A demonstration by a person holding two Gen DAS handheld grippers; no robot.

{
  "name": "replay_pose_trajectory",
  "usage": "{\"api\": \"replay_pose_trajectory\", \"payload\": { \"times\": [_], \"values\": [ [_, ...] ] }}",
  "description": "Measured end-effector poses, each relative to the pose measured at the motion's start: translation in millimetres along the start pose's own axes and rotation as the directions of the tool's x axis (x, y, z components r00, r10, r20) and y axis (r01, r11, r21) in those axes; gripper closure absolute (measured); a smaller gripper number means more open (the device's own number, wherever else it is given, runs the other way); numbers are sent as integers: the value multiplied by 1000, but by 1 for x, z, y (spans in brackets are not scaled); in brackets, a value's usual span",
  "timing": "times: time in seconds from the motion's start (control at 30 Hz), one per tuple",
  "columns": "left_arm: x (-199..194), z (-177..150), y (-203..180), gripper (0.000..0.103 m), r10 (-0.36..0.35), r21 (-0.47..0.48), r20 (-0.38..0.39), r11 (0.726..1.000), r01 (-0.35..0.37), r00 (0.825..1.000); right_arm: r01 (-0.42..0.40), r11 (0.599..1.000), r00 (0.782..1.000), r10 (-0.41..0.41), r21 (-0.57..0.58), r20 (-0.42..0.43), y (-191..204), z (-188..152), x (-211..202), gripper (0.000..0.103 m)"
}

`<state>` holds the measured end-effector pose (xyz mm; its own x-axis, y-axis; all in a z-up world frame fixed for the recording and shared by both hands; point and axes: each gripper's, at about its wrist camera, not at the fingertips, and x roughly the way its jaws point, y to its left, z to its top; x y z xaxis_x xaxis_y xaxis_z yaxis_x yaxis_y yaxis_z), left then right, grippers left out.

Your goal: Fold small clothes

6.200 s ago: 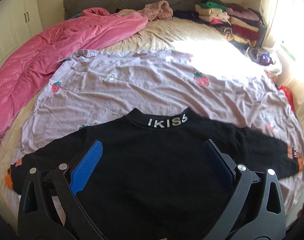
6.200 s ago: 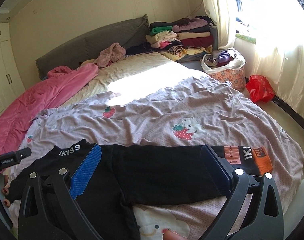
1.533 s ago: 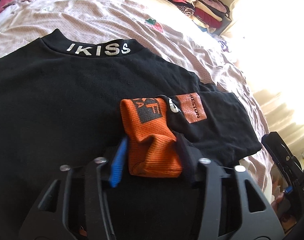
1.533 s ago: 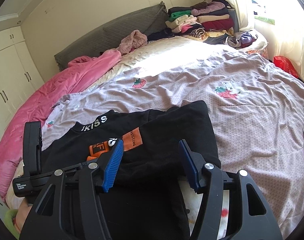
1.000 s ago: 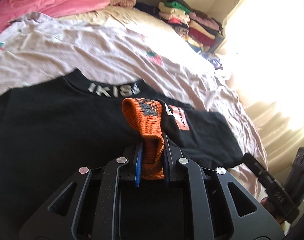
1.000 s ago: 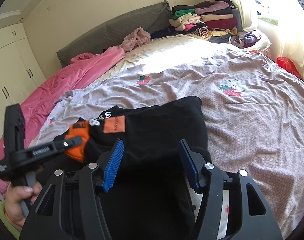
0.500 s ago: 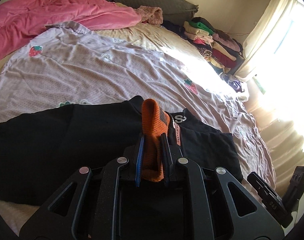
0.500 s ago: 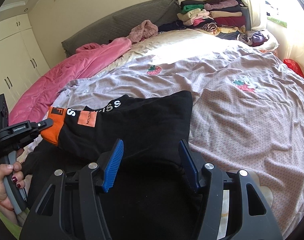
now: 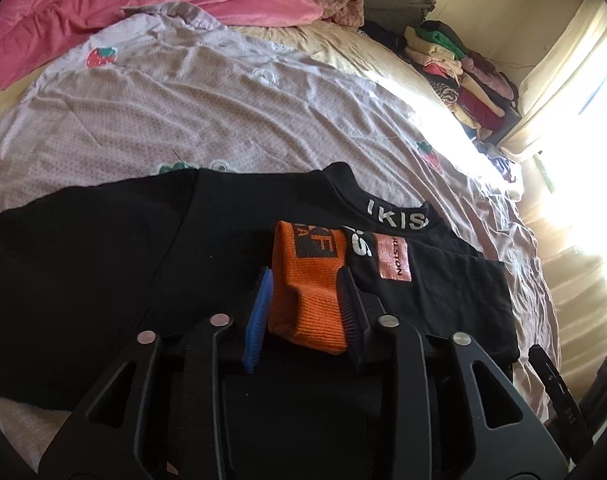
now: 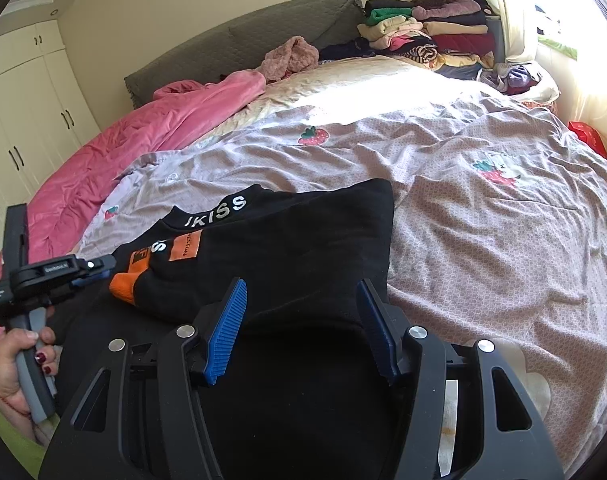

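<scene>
A black sweatshirt point(image 9: 103, 264) lies flat on the lilac strawberry-print sheet point(image 9: 183, 112), its printed collar point(image 9: 395, 220) serving here as the landmark. One sleeve is folded inward across the chest, so that its orange cuff point(image 9: 307, 292) rests just below the collar, with a pink patch point(image 9: 393, 262) on the sleeve beside it. The left gripper point(image 9: 303, 304) straddles the cuff; its jaws are opening, the cuff lying between the pads as the grip eases, so the sleeve fold appears to be at the point of release. The right gripper point(image 10: 303, 332) hovers below the collar, over the folded sleeve side of the garment, jaws about half open and holding nothing. The other sleeve stretches out flat well away from the collar, unfolded. Judged from this layout, one sleeve fold is done; the second sleeve and the body fold remain.
</scene>
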<state>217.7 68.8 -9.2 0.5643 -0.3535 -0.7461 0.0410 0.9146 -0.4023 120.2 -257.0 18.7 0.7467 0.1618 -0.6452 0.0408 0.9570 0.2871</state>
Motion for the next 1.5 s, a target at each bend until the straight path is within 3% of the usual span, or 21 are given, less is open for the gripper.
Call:
{"api": "replay_pose_trajectory", "payload": {
  "times": [0.07, 0.2, 0.27, 0.5, 0.63, 0.8, 0.83, 0.93, 1.13, 1.3, 1.37, 1.43, 1.5],
  "values": [
    [9, -4, -1, 61, -8, -8, -20, 1000, 8, 1000, -3, 1000, 1000, 3, -1, -3, 0, -1, 1, 47],
    [22, -12, -9, 63, -16, 13, -38, 1000, 16, 999, -5, 1000, 1000, 5, -5, -12, 1, -3, 4, 47],
    [26, -14, -13, 98, 27, 38, -23, 999, -26, 999, -5, 1000, 1000, 5, -4, -19, 1, -5, 6, 47],
    [-9, -7, -13, 98, -17, 52, 24, 999, 16, 1000, -6, 1000, 1000, 6, -9, -28, 2, -7, 8, 47],
    [-19, -4, -17, 97, 28, 100, 36, 995, -31, 999, 4, 1000, 1000, -4, -11, -22, 0, -6, 9, 47],
    [-12, -2, -8, 97, 138, 104, 18, 985, -139, 990, 5, 1000, 1000, -5, -14, -27, 2, -7, 10, 47],
    [-15, -2, -7, 96, 143, 100, 28, 984, -145, 989, 3, 1000, 1000, -4, -18, -27, 4, -7, 10, 47],
    [-25, 1, -8, 81, 131, 102, 60, 985, -137, 990, 5, 1000, 1000, -6, -27, -23, 5, -6, 10, 47],
    [-22, -6, -32, 65, 107, 171, 70, 978, -117, 992, 5, 999, 1000, -6, -39, -13, 8, -1, 9, 47],
    [-6, -20, -54, 61, 76, 235, 16, 969, -78, 997, 17, 999, 1000, -16, -42, 12, 7, 9, 5, 47],
    [7, -26, -57, 49, 112, 261, -13, 960, -105, 994, 19, 999, 1000, -18, -46, 24, 7, 14, 4, 47],
    [27, -34, -53, 48, 176, 281, -58, 947, -153, 983, 22, 998, 999, -20, -62, 31, 9, 21, 4, 47],
    [39, -39, -47, 47, 192, 295, -77, 942, -162, 978, 24, 997, 999, -21, -79, 37, 14, 26, 6, 47]
  ]
}}
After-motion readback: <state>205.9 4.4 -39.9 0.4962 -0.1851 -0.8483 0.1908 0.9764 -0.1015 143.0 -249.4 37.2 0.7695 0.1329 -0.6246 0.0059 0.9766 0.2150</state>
